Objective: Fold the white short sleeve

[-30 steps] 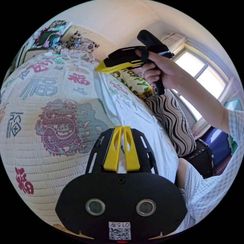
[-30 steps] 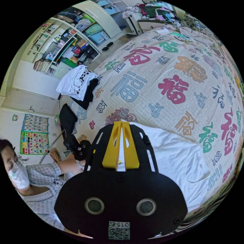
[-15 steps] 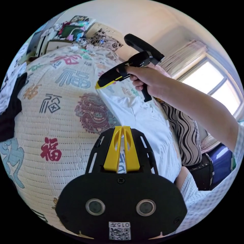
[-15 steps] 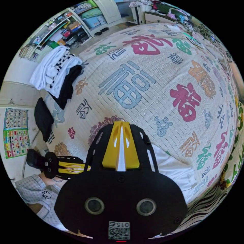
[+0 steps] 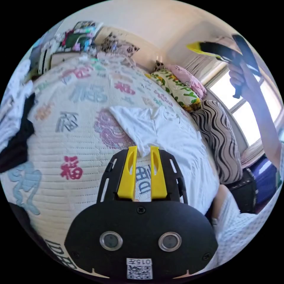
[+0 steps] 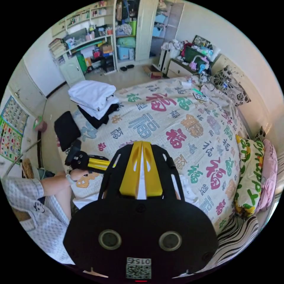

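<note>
White short sleeve [image 5: 165,133] lies spread flat on the bed cover [image 5: 59,142], centre of the left gripper view, just above that view's own jaws. Left gripper [image 5: 141,153] is at lower centre with jaws apart, nothing between them, the shirt's near edge just past the tips; it also shows at centre left of the right gripper view [image 6: 97,163]. Right gripper [image 6: 141,148] has its jaws drawn nearly together, a thin white sliver in the gap, can't tell whether that is cloth; in the left gripper view it sits blurred at upper right [image 5: 207,48], raised well clear of the shirt, held by a hand [image 5: 245,80]. Bed cover carries large Chinese characters in red, blue, green and orange. Folded pile of clothes [image 6: 93,99] at upper left of the right gripper view. Striped pillow [image 5: 222,139] right of the shirt.
</note>
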{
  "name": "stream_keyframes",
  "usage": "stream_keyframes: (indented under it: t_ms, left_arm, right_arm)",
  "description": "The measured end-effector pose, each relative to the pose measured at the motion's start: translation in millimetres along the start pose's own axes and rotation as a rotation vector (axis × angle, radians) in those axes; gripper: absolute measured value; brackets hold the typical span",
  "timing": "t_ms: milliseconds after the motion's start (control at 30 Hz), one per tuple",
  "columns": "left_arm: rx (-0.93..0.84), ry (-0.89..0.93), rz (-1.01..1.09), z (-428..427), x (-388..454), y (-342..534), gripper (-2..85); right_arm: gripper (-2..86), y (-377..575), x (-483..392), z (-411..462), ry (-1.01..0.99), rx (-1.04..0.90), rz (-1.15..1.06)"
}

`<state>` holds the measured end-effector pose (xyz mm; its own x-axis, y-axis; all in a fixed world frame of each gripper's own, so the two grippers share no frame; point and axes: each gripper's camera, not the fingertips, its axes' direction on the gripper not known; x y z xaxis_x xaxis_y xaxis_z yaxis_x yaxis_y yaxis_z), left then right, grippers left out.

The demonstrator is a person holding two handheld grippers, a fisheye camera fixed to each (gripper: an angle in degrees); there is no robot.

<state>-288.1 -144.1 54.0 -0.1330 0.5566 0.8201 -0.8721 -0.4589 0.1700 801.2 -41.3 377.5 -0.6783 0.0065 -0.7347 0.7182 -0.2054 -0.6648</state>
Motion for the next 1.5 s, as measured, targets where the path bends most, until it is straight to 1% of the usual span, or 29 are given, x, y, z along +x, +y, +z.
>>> stream_keyframes:
  t_ms: [33, 67, 133, 167, 200, 233, 267, 333, 367, 433, 467, 533, 567, 633, 667, 733, 767, 833, 933, 967, 1033, 1067, 1100, 1167, 1200, 1233, 1300, 1433, 1500]
  left_arm:
    - [0.130, -0.108, 0.057, -24, 20, 11, 6.8]
    - [0.207, -0.172, 0.084, -36, 31, 17, 6.8]
    - [0.504, -0.371, 0.176, -80, 81, 48, 6.8]
    - [0.560, -0.399, 0.200, -89, 94, 55, 6.7]
    - [0.647, -0.430, 0.238, -105, 121, 67, 6.4]
    - [0.699, -0.432, 0.272, -120, 149, 78, 6.2]
    - [0.717, -0.427, 0.295, -126, 163, 84, 6.1]
    - [0.765, -0.326, 0.363, -146, 215, 105, 6.1]
    - [0.757, -0.287, 0.367, -149, 225, 108, 6.2]
    - [0.654, -0.160, 0.364, -148, 254, 112, 7.1]
    - [0.605, -0.154, 0.356, -145, 258, 112, 7.1]
    - [0.380, -0.213, 0.295, -120, 262, 114, 7.4]
    - [0.327, -0.222, 0.284, -113, 260, 116, 7.5]
    - [0.155, -0.230, 0.191, -87, 242, 126, 7.9]
    - [0.120, -0.230, 0.156, -81, 236, 129, 8.0]
    - [-0.046, -0.222, 0.049, -51, 214, 135, 8.1]
    - [-0.089, -0.221, 0.020, -43, 208, 136, 8.1]
    - [-0.251, -0.152, -0.059, -5, 191, 138, 7.9]
    - [-0.353, -0.128, -0.144, 40, 180, 139, 8.2]
    - [-0.374, -0.134, -0.160, 50, 178, 139, 8.3]
    - [-0.498, -0.155, -0.191, 92, 174, 143, 8.5]
    - [-0.520, -0.169, -0.187, 101, 175, 145, 8.4]
    - [-0.503, -0.222, -0.176, 111, 178, 146, 7.9]
    - [-0.491, -0.243, -0.197, 120, 179, 146, 6.3]
    - [-0.492, -0.235, -0.215, 125, 177, 146, 4.4]
    - [-0.511, -0.185, -0.217, 130, 175, 145, 2.4]
    - [-0.519, -0.125, -0.222, 134, 171, 144, 0.8]
    - [-0.498, -0.101, -0.156, 128, 177, 144, -0.2]
    - [-0.512, -0.118, -0.132, 133, 178, 146, -0.2]
  right_arm:
    - [-0.6, 47, -16, -51, 0.013, 0.121, -0.038]
    - [-0.6, 72, -25, -75, 0.043, 0.182, -0.044]
    - [-0.6, 174, -60, -162, 0.234, 0.375, 0.042]
    - [-0.6, 201, -69, -182, 0.276, 0.421, 0.071]
    - [-0.5, 252, -86, -217, 0.341, 0.513, 0.121]
    - [-0.5, 302, -103, -246, 0.406, 0.605, 0.174]
    - [-0.5, 326, -112, -258, 0.443, 0.656, 0.204]
    - [-0.5, 409, -142, -296, 0.571, 0.845, 0.258]
    - [-0.4, 424, -147, -303, 0.586, 0.860, 0.267]
    - [-0.3, 468, -150, -321, 0.623, 0.779, 0.336]
    - [-0.1, 477, -147, -323, 0.620, 0.750, 0.374]
    - [0.6, 513, -123, -322, 0.517, 0.596, 0.487]
    - [0.8, 522, -115, -319, 0.477, 0.550, 0.519]
    - [4.2, 564, -77, -298, 0.333, 0.371, 0.686]
    - [4.7, 575, -67, -291, 0.309, 0.326, 0.733]
    - [6.5, 616, -36, -258, 0.230, 0.162, 0.856]
    - [7.3, 624, -30, -250, 0.213, 0.117, 0.876]
    - [10.2, 647, -3, -218, 0.142, -0.083, 0.944]
    - [12.0, 663, 27, -194, 0.085, -0.251, 1.018]
    - [12.1, 665, 33, -191, 0.059, -0.273, 1.030]
    - [11.1, 668, 54, -187, -0.054, -0.324, 1.054]
    - [11.0, 669, 59, -186, -0.084, -0.333, 1.057]
    - [10.7, 672, 67, -186, -0.095, -0.354, 1.067]
    - [9.8, 678, 78, -192, -0.103, -0.364, 1.076]
    - [6.7, 681, 85, -199, -0.111, -0.376, 1.065]
    - [3.6, 683, 89, -207, -0.103, -0.399, 1.029]
    - [0.4, 688, 93, -219, -0.152, -0.410, 0.959]
    - [-0.7, 712, 104, -262, -0.188, -0.359, 0.938]
    - [-0.8, 720, 107, -274, -0.166, -0.394, 0.917]
